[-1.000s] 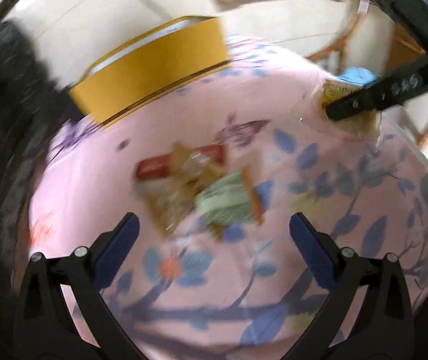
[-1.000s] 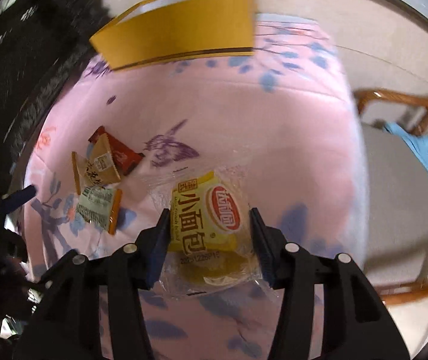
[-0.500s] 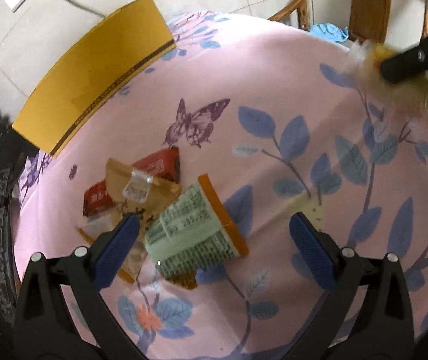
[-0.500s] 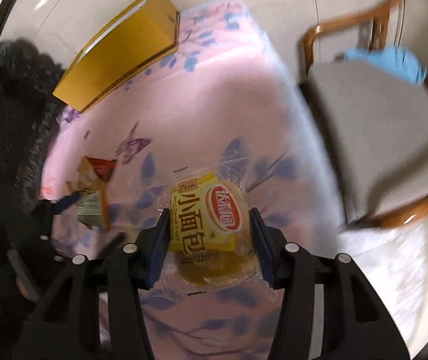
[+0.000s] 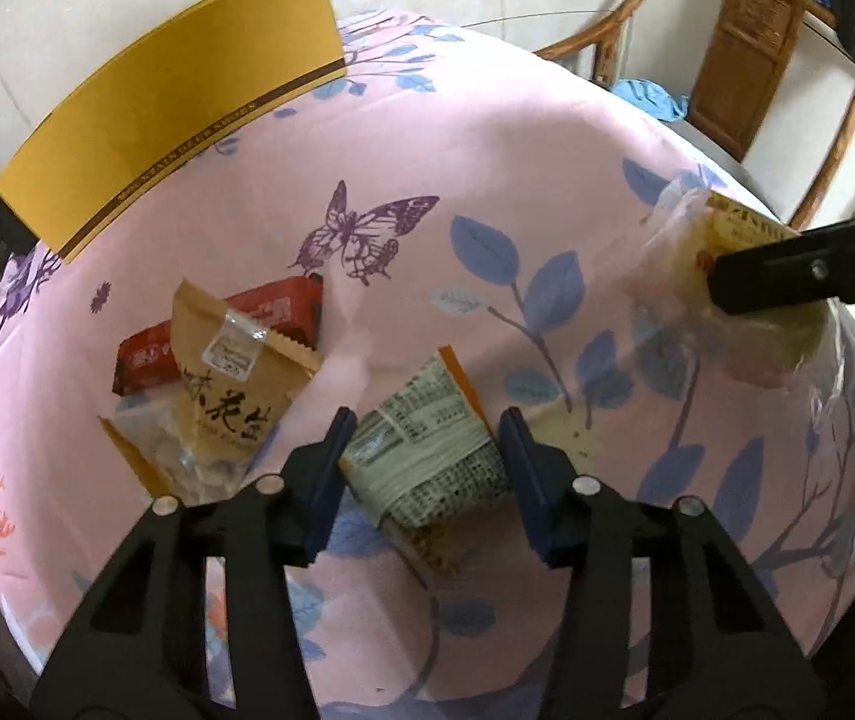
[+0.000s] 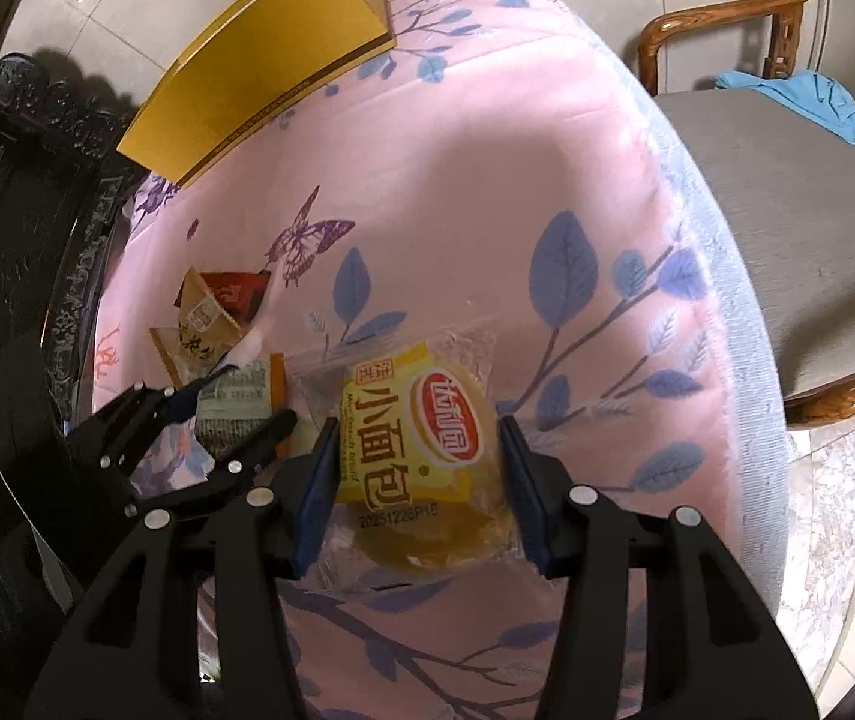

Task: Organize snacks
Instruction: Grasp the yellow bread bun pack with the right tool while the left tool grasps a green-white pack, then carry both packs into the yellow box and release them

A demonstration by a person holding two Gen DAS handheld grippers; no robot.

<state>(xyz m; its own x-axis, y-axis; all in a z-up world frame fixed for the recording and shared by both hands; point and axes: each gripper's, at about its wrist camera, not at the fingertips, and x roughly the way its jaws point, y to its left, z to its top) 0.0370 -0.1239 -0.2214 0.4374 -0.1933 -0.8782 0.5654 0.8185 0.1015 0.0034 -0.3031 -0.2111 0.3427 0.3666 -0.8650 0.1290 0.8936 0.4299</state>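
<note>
1. Bench, draped in a pink cloth printed with blue leaves and a purple butterfly: it carries your loose snacks.
2. Flat yellow cardboard box, at the far edge, probably the snacks' destination.
3. Yellow-labelled clear-wrapped bread bun: your right gripper clamps it from both sides, lifted off the cloth, label facing the camera.
4. Pale green printed packet with orange ends: your left gripper is closing around it, pads just beside its flanks; its long axis runs away from you.
5. Brown paper packet overlapping a red wrapper, just left.
</note>
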